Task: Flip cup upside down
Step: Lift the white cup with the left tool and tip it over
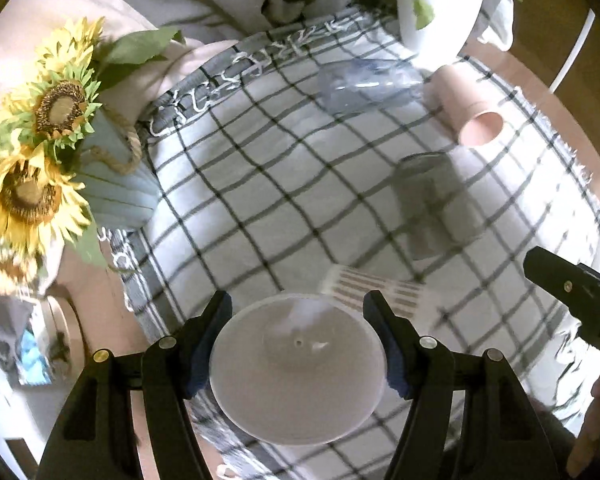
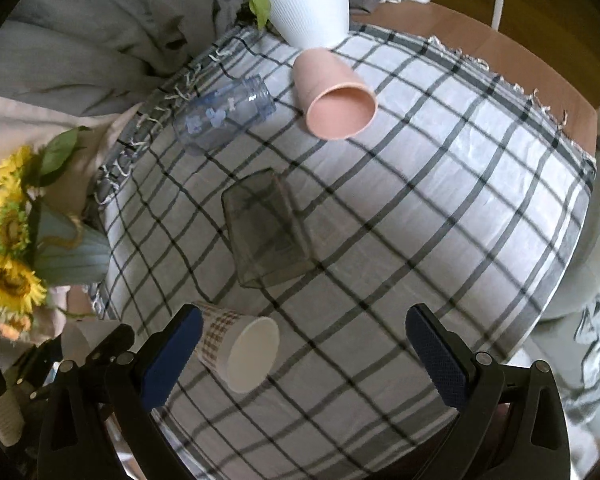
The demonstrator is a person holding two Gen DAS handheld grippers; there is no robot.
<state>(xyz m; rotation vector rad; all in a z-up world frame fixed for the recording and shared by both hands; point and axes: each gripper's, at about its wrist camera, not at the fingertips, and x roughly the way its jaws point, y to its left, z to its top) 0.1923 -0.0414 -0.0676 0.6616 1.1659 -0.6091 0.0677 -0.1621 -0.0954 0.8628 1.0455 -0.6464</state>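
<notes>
Left wrist view: left gripper (image 1: 298,344) fingers pinch a clear cup (image 1: 298,372); right gripper (image 2: 302,354) fingers spread beside a paper cup (image 2: 240,350).

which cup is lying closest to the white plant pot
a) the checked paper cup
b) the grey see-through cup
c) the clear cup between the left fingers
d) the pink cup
d: in the right wrist view the pink cup lies on its side just in front of the white plant pot, while the paper cup and grey cup lie nearer the camera.
</notes>
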